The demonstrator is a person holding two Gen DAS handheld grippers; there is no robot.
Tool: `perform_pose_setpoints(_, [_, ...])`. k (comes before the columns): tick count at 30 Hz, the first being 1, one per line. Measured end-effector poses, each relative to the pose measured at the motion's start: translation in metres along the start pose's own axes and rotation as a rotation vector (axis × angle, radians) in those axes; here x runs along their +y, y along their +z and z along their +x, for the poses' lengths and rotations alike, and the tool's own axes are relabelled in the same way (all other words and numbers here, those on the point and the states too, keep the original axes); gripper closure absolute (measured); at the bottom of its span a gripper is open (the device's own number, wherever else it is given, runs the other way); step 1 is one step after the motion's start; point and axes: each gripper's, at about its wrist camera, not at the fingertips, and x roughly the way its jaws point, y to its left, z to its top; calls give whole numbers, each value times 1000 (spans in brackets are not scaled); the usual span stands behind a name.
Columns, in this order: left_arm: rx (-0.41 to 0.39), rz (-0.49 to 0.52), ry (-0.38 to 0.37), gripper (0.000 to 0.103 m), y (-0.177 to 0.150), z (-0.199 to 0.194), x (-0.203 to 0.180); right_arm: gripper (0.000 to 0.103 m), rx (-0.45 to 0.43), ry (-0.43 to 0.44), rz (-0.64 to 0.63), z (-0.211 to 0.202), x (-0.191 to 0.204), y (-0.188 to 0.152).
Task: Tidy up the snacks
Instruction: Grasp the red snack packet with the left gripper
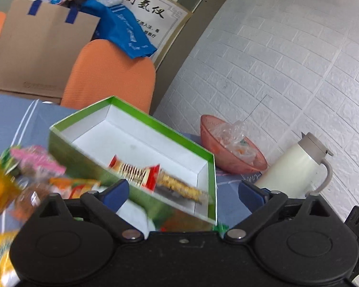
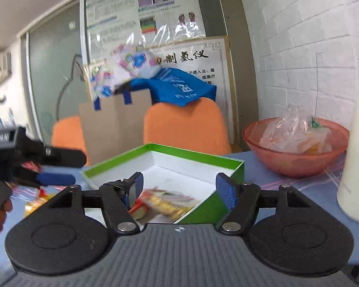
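On the blue counter (image 1: 4, 122) stood a green box (image 1: 141, 131) with a white inside, its lid off. Seen from the left wrist, a red-and-gold snack packet (image 1: 136, 174) lay at the box's near end, toward 6 o'clock, with a second golden packet (image 1: 182, 187) touching it at about 4 o'clock. More loose snacks (image 1: 38, 165) sat in a heap outside the box, off at 9 o'clock; motion blur made their wrappers hard to read, though pink, orange and yellow ones seemed to be among them.

The left gripper (image 1: 183, 192) hung over the box's near wall with its blue fingers (image 1: 116, 192) spread wide and nothing between them. The right gripper (image 2: 179, 189) hovered at the box's near corner, its fingers (image 2: 226, 191) likewise apart and empty, with the packets showing in the gap.

At 2 o'clock from the box, a pink bowl (image 1: 232, 153) held crumpled clear plastic bags (image 1: 234, 134). Just beyond it at 3 o'clock stood a cream jug (image 1: 296, 165) with a grey lid. Behind the counter, at 12 o'clock, were orange chairs (image 2: 186, 124) and a cardboard bag (image 1: 40, 47).
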Motion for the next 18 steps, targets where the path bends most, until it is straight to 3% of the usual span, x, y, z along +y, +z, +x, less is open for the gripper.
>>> perform_pose_setpoints(6, [25,-34,-39,0,-49,-30,10,0,40,103,67,-44,15,-30])
perform_pose_setpoints(8, [59,-35,-57,0,-62,-29,15,16,79,126,68,-51,22,-40])
perform_pose_setpoints(11, [113,-20,-67,4,-71,-21,17,32,143,192,101,-57,36,-55])
perform_pose_setpoints(14, [127,10,-73,7,-71,-12,13,36,200,252,75,-55,59,-67])
perform_pose_setpoints(16, [142,53,-83,3,-67,-2,7,36,223,276,65,-51,68,-72])
perform_pose_setpoints(18, [143,111,-37,0,-67,9,1,36,254,264,81,-43,71,-76])
